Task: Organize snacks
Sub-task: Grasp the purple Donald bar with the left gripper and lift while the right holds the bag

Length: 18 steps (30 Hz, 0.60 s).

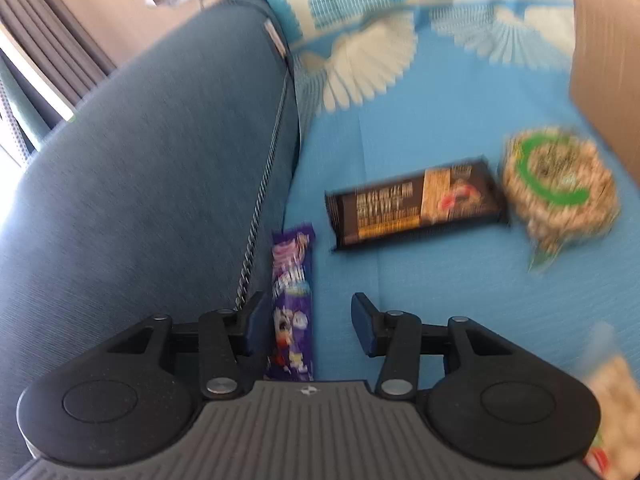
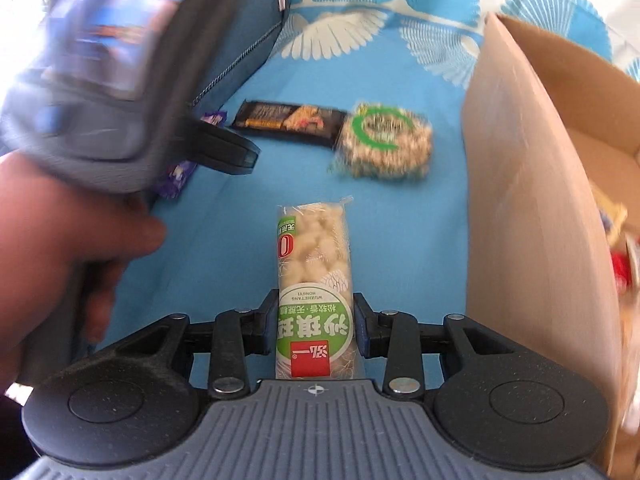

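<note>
Clamped in right gripper (image 2: 316, 322): long clear snack pack (image 2: 314, 276) with green and red label, pale puffed pieces inside, jaws narrow on its near end, far end pointing to 12 o'clock over blue sheet (image 2: 400, 220). Whether lifted or resting on sheet, cannot tell. Cardboard box (image 2: 532, 200) at 3 o'clock in right view, open, some snacks already inside, blurred.

Left gripper (image 1: 306, 320) wide, holding nothing, purple candy bar (image 1: 292, 304) lying between its fingers, lengthwise, tight against blue cushion (image 1: 152, 168) at 9 o'clock. Touching bar or not, cannot tell. Left hand (image 2: 60, 240) seen at 9 o'clock in right view, gripping its tool.

Still out on sheet: dark brown bar (image 1: 416, 204) at 1 o'clock in left view, round rice cake pack (image 1: 560, 188) with green ring label just beside it at 2 o'clock, near box wall.

Step, likely: carrying clear pack to box. Next calls for swinging right toward 3 o'clock, clearing box wall, releasing inside. Left likely lining up on purple bar; needs closing on narrow sides, cushion crowding 1 finger.
</note>
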Available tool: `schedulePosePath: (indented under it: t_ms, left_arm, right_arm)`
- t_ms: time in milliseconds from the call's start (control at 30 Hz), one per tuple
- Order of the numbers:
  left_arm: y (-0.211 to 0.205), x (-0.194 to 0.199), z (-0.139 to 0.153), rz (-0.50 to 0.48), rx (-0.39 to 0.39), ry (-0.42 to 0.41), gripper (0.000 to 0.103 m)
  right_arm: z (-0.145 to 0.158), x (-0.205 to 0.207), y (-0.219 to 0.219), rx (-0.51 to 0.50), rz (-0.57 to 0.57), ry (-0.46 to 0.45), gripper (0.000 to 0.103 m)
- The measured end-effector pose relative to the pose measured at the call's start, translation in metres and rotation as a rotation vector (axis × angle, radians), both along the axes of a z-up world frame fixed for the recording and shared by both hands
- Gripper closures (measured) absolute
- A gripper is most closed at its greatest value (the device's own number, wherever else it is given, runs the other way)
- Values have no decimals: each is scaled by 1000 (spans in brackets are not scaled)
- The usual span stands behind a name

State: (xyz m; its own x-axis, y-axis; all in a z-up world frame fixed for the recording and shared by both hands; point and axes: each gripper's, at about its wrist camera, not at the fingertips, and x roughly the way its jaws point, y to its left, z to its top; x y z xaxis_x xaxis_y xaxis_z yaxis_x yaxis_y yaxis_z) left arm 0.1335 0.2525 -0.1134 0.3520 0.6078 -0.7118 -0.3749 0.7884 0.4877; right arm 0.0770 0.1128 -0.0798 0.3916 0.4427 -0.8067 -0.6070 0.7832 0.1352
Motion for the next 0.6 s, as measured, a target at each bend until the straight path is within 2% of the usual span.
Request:
schedulePosePath:
  t_ms: [33,133,167,200,233,367,467,600]
  left_arm:
    - [2,0,1,7,-1,-7,58]
    - [12,-3,-1,54,-29,0,87]
    - [17,-6,1,73,-48,-13,89]
    - [20,-9,4,85,-77,-34,90]
    - [22,-12,7,89,-103,-50,91]
    - [22,-29,27,104,-223,-142,91]
    - [25,-47,43,108,-356,-212,91]
    - [28,-77,62,162,-469,-299,91]
  right_arm:
    - [0,-4,-2,3,-5,-11,65]
    - [1,-16,-7,6,15,-3,65]
    - [2,-19,-8,7,20,-5,65]
    - [3,-20,-10,5,28,-9,65]
    - [5,-21,-13,-18,84,60,65]
    - [15,-25,-23,-7,101,56,65]
    - [23,-27,-31,3,108,48,65]
    - [23,-27,-33,6,100,40,65]
